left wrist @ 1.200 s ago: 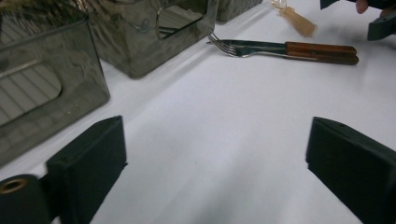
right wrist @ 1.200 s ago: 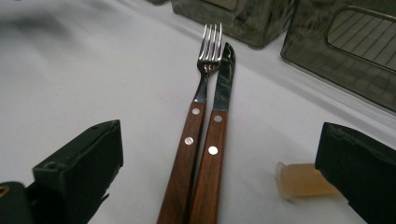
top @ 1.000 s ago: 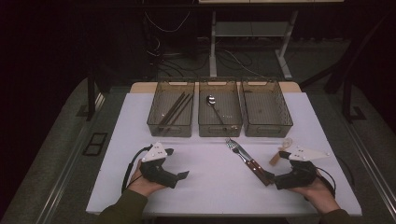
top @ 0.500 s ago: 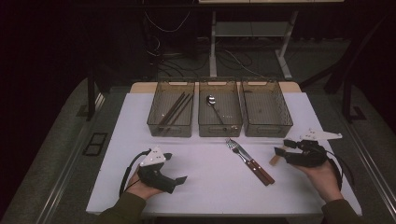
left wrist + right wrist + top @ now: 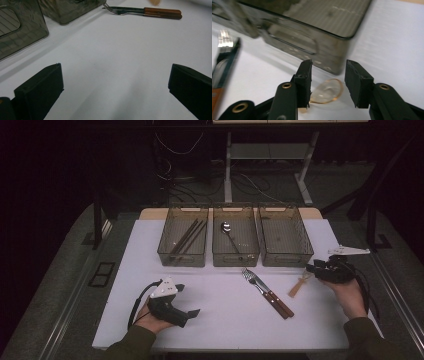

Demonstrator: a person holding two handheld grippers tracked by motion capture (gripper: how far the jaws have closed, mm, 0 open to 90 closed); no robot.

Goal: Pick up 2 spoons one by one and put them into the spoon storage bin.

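A small amber spoon (image 5: 298, 285) lies on the white table (image 5: 225, 320) near the right bin's front corner. My right gripper (image 5: 311, 268) hovers at its far end. In the right gripper view the spoon's bowl (image 5: 327, 93) sits low between the jaws of my right gripper (image 5: 328, 65), which have just been closing but still leave a gap on the right side. A fork and a knife with wooden handles (image 5: 268, 293) lie side by side mid-table. My left gripper (image 5: 187, 300) rests at the front left, and my left gripper (image 5: 116, 67) stands wide open over bare table.
Three smoky plastic bins stand in a row at the back: the left bin (image 5: 183, 251) holds chopsticks, the middle bin (image 5: 235, 254) a metal spoon (image 5: 229, 234), the right bin (image 5: 286, 255) nothing visible. That right bin's corner (image 5: 332, 57) is just ahead of my right jaws.
My right hand has moved away from the front edge towards the right bin, and its jaws have narrowed around the amber spoon's bowl. The left hand has stayed put.
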